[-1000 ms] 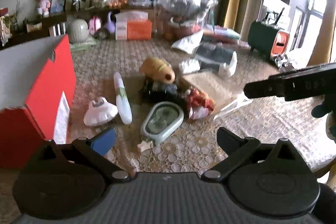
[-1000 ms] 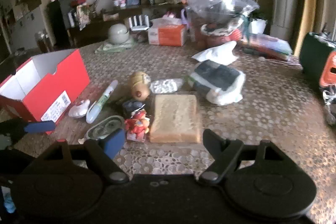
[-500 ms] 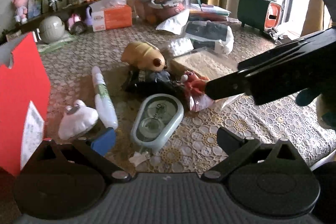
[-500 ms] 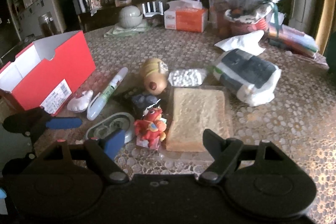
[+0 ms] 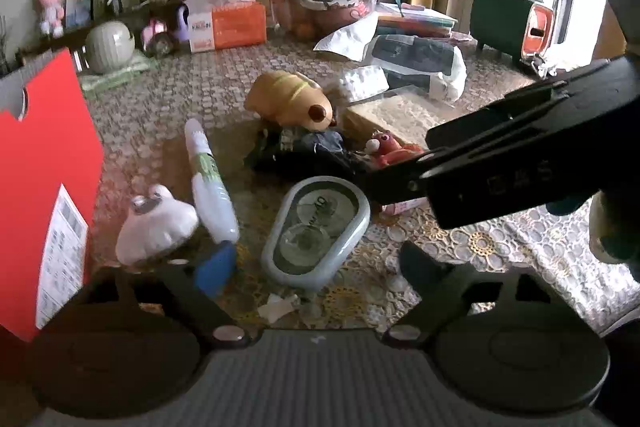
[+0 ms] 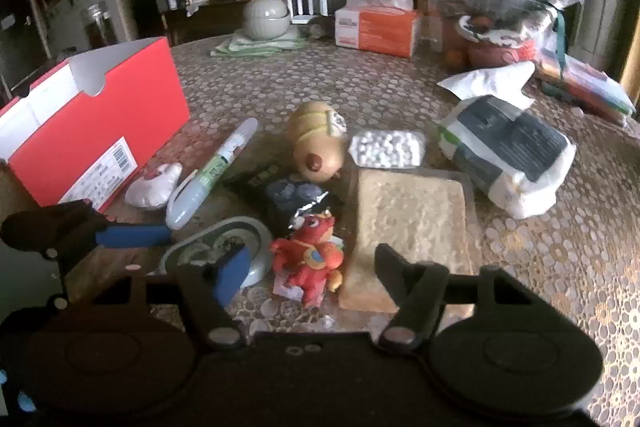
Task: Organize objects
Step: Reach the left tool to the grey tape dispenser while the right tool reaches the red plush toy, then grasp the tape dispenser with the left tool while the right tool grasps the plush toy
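Both jaws spread, lately narrowing, nothing pinched — oval case (image 5: 316, 231) between, red box (image 6: 100, 143) at table's left edge.

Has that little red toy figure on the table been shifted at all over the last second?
No. The red toy figure still lies between the oval grey case and the beige slab; only the cameras have come closer.
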`<state>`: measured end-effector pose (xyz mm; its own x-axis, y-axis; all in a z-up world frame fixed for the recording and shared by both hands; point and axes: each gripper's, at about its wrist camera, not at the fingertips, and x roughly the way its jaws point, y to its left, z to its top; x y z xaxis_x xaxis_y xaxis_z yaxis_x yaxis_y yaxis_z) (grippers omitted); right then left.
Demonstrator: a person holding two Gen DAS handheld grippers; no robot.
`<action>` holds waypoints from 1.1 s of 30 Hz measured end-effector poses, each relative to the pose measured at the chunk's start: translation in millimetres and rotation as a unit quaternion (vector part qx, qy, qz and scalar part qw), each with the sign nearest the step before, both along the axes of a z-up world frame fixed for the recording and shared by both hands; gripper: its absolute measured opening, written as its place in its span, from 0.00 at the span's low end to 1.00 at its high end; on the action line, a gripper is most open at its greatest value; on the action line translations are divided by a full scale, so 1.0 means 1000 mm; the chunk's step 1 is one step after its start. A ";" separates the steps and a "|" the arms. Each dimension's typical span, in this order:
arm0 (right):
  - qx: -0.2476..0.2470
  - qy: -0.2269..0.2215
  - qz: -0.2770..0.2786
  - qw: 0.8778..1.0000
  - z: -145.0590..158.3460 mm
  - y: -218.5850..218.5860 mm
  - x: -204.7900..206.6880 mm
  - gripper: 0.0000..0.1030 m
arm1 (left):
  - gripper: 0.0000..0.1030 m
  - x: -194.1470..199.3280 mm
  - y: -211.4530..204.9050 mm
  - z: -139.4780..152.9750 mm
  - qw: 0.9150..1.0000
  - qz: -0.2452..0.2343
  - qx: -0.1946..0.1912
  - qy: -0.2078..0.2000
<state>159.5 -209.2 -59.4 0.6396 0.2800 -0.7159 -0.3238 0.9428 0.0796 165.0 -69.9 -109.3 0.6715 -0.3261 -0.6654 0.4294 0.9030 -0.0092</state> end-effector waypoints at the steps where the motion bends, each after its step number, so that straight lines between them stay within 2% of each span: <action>1: -0.002 -0.001 0.002 1.000 0.000 0.001 0.000 0.64 | 0.77 0.000 0.000 0.000 1.000 0.001 0.002 -0.002; 3: -0.007 -0.004 0.005 1.000 -0.001 0.004 0.000 0.61 | 0.66 0.000 0.002 0.001 1.000 0.006 0.002 -0.005; 5: -0.011 -0.006 0.009 1.000 -0.001 0.006 0.000 0.59 | 0.58 0.001 0.003 0.003 1.000 0.007 0.001 -0.005; 8: -0.034 -0.015 0.011 0.999 -0.001 0.011 -0.003 0.52 | 0.48 0.001 0.002 0.004 1.000 0.001 -0.001 -0.004; 12: -0.038 -0.017 0.004 0.999 0.001 0.009 -0.003 0.38 | 0.46 0.001 0.001 0.004 1.000 0.003 0.001 -0.001; 15: -0.024 -0.009 -0.006 1.000 0.002 0.004 -0.003 0.37 | 0.43 0.000 0.003 0.006 1.000 0.007 -0.006 0.003; 23: 0.001 -0.010 -0.029 1.000 0.016 -0.007 -0.017 0.36 | 0.42 -0.010 0.007 0.012 1.000 0.015 -0.014 -0.005; 33: 0.001 -0.019 -0.035 0.999 0.033 -0.012 -0.043 0.36 | 0.40 -0.028 0.014 0.030 0.999 0.023 -0.025 -0.020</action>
<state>116.8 -220.8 -26.4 0.6849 0.2349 -0.6898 -0.2596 0.9632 0.0702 137.4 -56.0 -79.5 0.7118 -0.3255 -0.6224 0.3878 0.9209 -0.0381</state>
